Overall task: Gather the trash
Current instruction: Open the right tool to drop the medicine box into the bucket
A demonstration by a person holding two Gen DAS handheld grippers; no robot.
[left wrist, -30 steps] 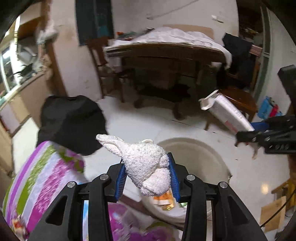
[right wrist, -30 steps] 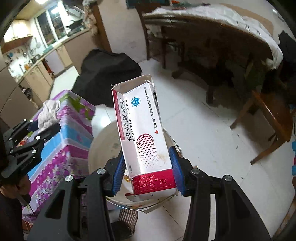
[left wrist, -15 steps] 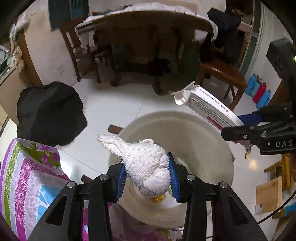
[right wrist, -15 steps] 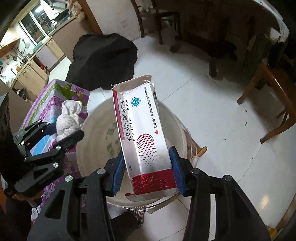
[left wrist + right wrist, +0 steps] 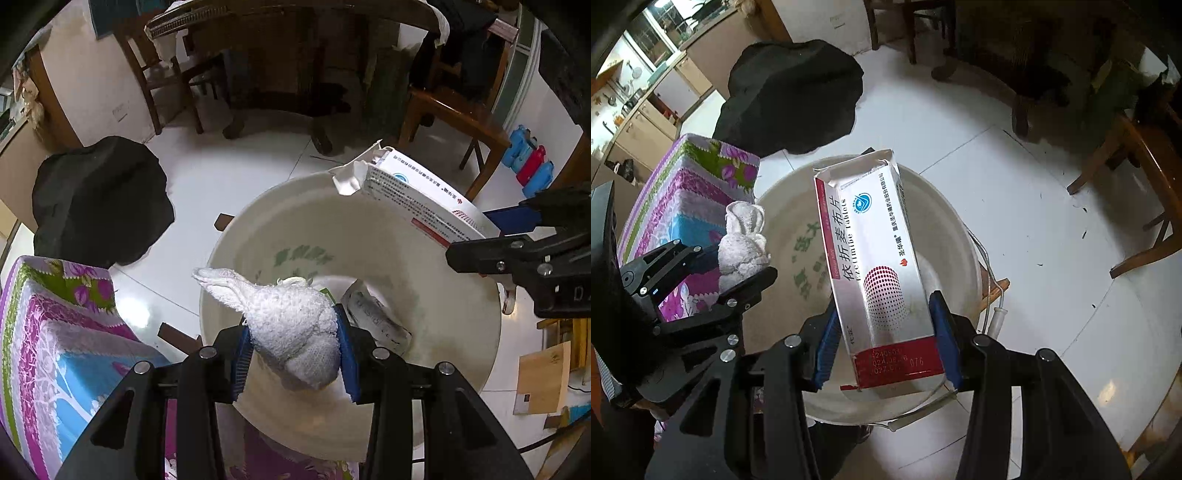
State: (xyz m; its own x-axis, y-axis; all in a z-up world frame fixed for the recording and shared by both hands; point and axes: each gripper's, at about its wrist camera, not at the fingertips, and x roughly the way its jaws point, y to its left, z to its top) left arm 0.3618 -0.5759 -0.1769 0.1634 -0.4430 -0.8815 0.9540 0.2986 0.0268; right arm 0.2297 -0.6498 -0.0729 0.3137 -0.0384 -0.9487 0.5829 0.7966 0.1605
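Landmark: white bucket [image 5: 369, 435] on the tiled floor [image 5: 960, 122].

Left gripper [image 5: 293, 350]: both blue pads pressed onto a balled white cloth [image 5: 291, 325]; cloth held above the bucket opening, at its near-left side.

Right gripper [image 5: 886, 343]: clamped on the lower end of a white and red tablet box [image 5: 871, 266]; torn top flap open, box tilted over the bucket's right rim.

Inside bucket: 1 crumpled clear wrapper [image 5: 376, 321] at the bottom, green print on the inner wall.

Left of bucket: purple floral cover [image 5: 48, 347]. Beyond that, a black bag [image 5: 96, 199] on the floor.
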